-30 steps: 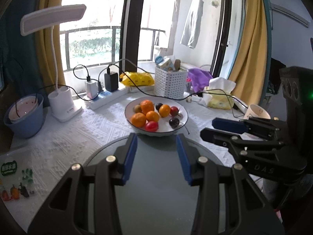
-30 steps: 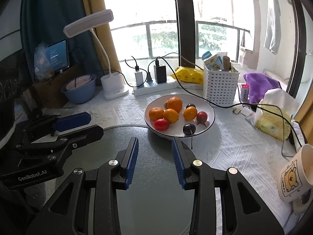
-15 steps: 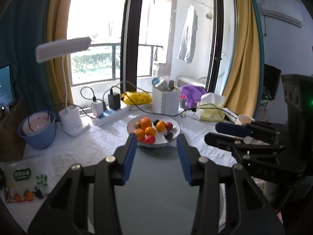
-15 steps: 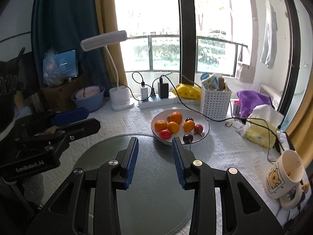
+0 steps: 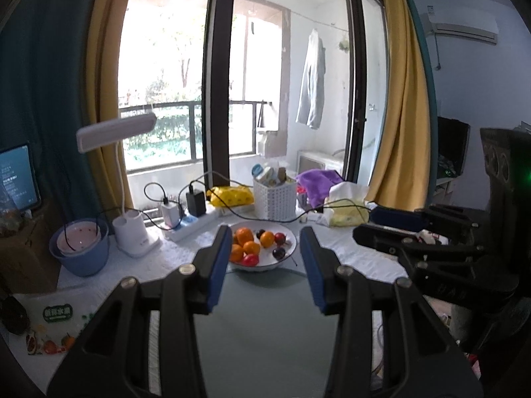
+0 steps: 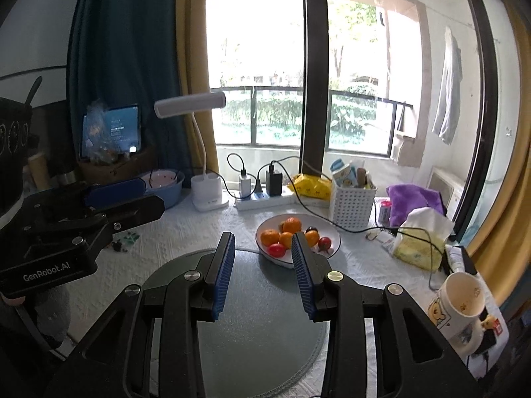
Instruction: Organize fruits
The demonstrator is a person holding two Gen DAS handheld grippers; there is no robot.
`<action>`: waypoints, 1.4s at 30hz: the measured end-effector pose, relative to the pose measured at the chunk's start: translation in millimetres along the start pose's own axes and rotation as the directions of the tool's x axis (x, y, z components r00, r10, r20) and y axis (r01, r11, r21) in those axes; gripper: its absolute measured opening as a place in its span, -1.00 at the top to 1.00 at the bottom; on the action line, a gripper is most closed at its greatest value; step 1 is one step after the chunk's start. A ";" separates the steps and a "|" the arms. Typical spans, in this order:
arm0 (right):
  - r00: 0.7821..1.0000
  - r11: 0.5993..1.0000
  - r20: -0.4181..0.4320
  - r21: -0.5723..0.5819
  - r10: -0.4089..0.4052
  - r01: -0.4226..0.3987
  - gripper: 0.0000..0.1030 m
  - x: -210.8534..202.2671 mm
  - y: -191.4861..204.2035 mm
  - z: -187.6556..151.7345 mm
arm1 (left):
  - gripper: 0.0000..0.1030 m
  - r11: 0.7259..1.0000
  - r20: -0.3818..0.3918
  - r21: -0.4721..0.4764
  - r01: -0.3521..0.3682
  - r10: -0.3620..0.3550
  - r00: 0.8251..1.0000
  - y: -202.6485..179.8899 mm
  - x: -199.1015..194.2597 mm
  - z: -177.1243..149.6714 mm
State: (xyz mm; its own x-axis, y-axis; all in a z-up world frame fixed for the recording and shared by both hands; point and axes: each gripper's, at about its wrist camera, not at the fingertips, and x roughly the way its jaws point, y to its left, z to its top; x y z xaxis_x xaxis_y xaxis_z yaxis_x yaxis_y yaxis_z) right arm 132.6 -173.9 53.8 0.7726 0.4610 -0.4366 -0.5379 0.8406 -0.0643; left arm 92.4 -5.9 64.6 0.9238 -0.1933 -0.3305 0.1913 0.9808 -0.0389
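Fruit (image 5: 254, 248) sits in a white bowl (image 5: 288, 258) ahead of both grippers; left gripper (image 5: 265, 258) and right gripper (image 6: 263, 265) are released, jaws apart, grasping nothing.

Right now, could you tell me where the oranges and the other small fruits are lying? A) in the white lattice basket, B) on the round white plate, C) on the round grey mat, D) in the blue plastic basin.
B: the oranges and small red and dark fruits lie together on the round white plate, just beyond the round grey mat.
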 end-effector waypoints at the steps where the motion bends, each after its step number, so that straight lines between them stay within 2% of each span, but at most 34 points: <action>1: 1.000 1.000 0.005 -0.001 -0.002 0.002 0.27 -2.6 0.4 0.9 | 0.15 1.000 0.006 0.002 -0.002 0.002 1.000 -0.5 -3.5 1.0; 13: 0.996 0.999 0.084 -0.030 -0.021 0.024 0.26 -40.5 13.8 15.9 | 0.14 0.999 0.085 0.039 -0.026 0.023 0.996 -9.0 -39.5 16.7; 19: 0.992 0.998 0.119 -0.039 -0.041 0.046 0.16 -59.2 16.5 20.6 | 0.08 0.998 0.110 0.041 -0.040 0.035 0.993 -12.1 -53.4 22.5; 20: 0.991 0.998 0.127 -0.039 -0.045 0.050 0.16 -62.9 17.1 21.5 | 0.01 0.998 0.114 0.039 -0.039 0.035 0.993 -12.4 -55.2 22.7; 22: 0.989 0.998 0.137 -0.040 -0.050 0.056 0.15 -68.2 18.3 22.8 | -0.77 0.999 0.131 0.028 -0.025 0.021 0.991 -12.8 -60.5 23.2; 24: 0.988 0.997 0.147 -0.040 -0.055 0.062 0.14 -73.5 19.5 23.7 | -0.90 1.000 0.152 0.022 -0.014 0.011 0.988 -14.4 -68.3 24.9; 25: 0.987 0.997 0.152 -0.040 -0.056 0.063 0.12 -75.9 19.8 24.3 | -0.90 1.000 0.162 0.025 -0.015 0.010 0.987 -16.2 -72.5 26.1; 29: 0.982 0.997 0.182 -0.031 -0.057 0.064 -0.19 -88.3 21.9 28.2 | -0.91 0.997 0.192 0.055 -0.050 0.038 0.981 -22.9 -83.6 29.9; 35: 0.977 0.996 0.201 -0.022 -0.077 0.083 -0.40 -102.2 23.6 31.4 | -0.92 0.995 0.235 0.033 -0.095 0.084 0.968 -24.9 -100.5 35.0; 42: 0.968 0.993 0.224 0.001 -0.112 0.114 -0.41 -117.0 20.6 30.4 | -0.92 0.993 0.239 0.008 -0.114 0.109 0.965 -25.1 -104.7 36.4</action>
State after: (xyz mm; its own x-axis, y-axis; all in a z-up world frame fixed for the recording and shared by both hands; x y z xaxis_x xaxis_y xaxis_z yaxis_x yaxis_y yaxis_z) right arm 41.4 -201.8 130.9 0.8836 0.4163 -0.2145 -0.4458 0.8880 -0.1128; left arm 2.9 -11.3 134.6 0.9914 -0.0863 -0.0981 0.0874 0.9962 0.0065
